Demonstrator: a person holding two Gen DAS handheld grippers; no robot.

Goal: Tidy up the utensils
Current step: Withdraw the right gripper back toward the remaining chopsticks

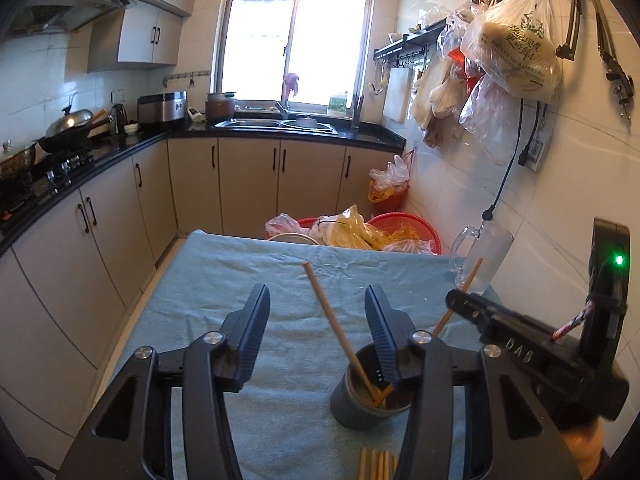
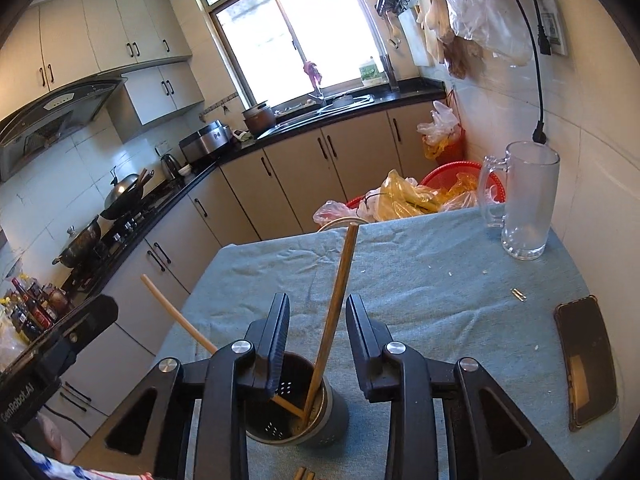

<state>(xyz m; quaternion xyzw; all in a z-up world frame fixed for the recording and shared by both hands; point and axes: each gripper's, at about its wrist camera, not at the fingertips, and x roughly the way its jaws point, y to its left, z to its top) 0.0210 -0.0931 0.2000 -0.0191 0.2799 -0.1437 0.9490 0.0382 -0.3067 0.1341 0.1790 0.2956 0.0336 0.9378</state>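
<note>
Nearest, loose chopsticks (image 1: 378, 465) lie at 6 o'clock on the blue cloth (image 1: 280, 280). Left gripper (image 1: 316, 332) gapes wide, holding nothing. Right gripper (image 2: 318, 338) is spread too, empty, a chopstick (image 2: 334, 312) standing free between its fingers. 2 sticks lean in the dark holder (image 2: 296, 408). Far at 1 o'clock, the glass mug (image 2: 524, 200).

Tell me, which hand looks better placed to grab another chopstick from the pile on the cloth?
Probably the left gripper: it is open and empty, and the loose chopsticks lie just beneath it. The right gripper, also open, hovers over the holder.
</note>
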